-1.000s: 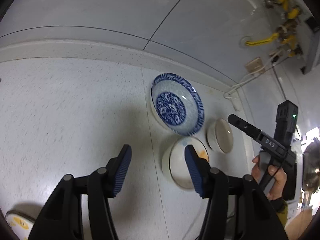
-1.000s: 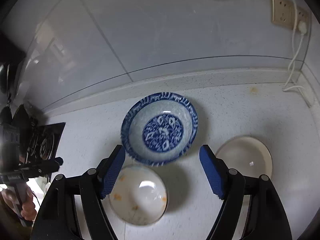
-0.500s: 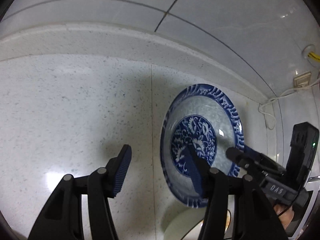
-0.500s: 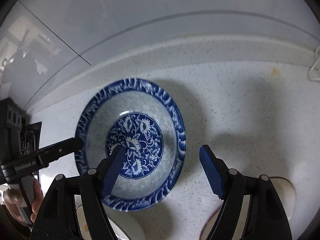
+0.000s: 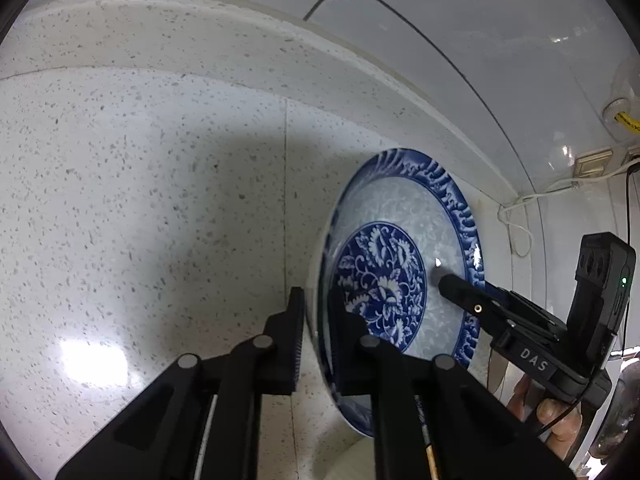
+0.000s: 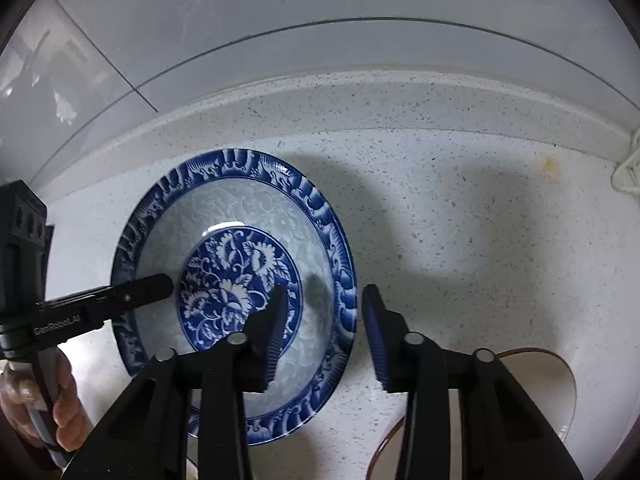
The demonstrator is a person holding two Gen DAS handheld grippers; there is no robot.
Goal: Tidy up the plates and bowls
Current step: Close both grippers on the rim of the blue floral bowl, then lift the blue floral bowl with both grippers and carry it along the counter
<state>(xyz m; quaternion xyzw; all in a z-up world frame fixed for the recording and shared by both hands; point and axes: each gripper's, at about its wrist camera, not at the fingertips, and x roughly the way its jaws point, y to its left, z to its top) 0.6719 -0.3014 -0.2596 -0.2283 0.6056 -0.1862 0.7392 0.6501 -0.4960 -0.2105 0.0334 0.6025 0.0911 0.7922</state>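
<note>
Speckled white tabletop with dishes

The tabletop (image 6: 460, 216) has a raised edge along the far tiled wall. On it stands a blue-patterned bowl (image 6: 240, 216); a pale brown-rimmed dish (image 6: 532, 384) lies near right, and a white cable (image 6: 626, 172) rests at the far right corner.

Glossy glazed ceramic bowl (image 6: 240, 240), speckled polished stone counter (image 6: 460, 220), shiny wall tiles (image 6: 320, 8)
</note>
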